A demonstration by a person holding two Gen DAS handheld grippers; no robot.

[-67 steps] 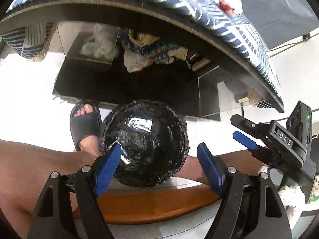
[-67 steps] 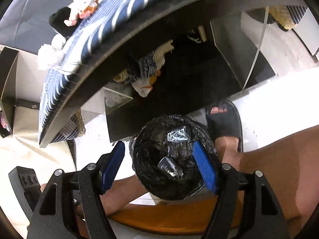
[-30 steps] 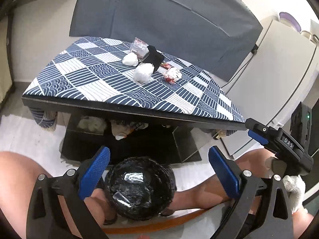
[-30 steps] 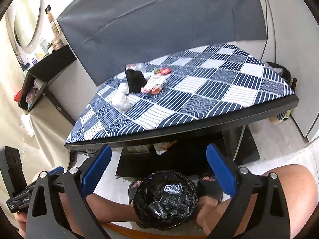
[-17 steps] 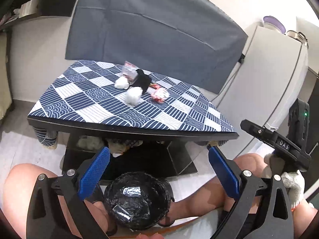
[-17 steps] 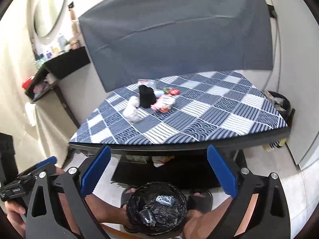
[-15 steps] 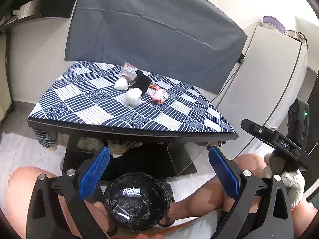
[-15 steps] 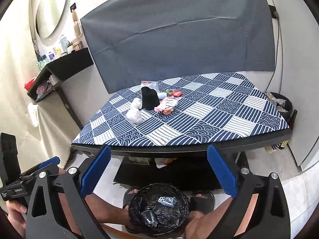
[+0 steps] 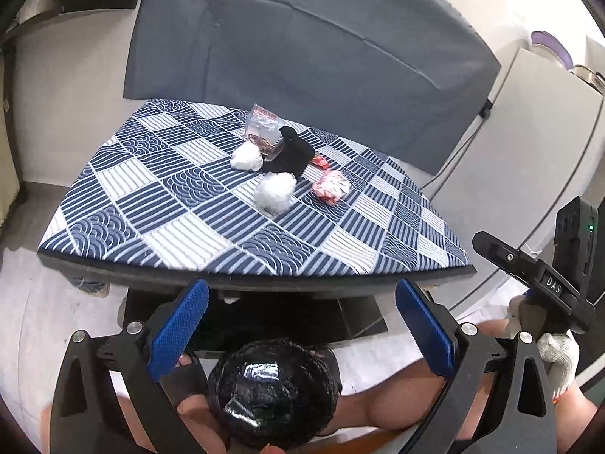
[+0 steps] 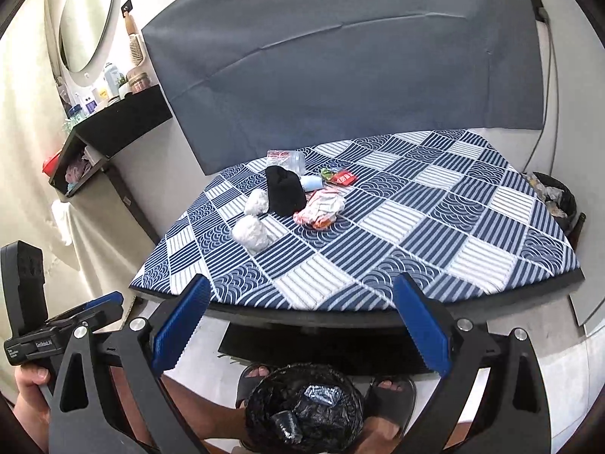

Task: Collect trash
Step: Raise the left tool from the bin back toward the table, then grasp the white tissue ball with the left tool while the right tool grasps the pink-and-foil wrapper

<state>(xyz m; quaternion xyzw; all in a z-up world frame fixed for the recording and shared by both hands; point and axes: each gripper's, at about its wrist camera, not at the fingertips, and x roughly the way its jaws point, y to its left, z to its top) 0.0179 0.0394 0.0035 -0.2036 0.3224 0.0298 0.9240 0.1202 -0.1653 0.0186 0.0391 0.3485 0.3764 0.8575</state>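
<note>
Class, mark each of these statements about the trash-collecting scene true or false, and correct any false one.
1. Both hand-held grippers, left and right, are open and empty. True.
2. The black-lined bin stands on the table. False: it sits on the floor between the person's feet.
3. Two white crumpled balls lie on the patterned tablecloth. True.
4. The black cloth item lies inside the bin. False: it is on the table among the trash.

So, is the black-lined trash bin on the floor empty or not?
Not empty. The trash bin already holds crumpled wrappers on its black liner, seen in both wrist views.
</note>
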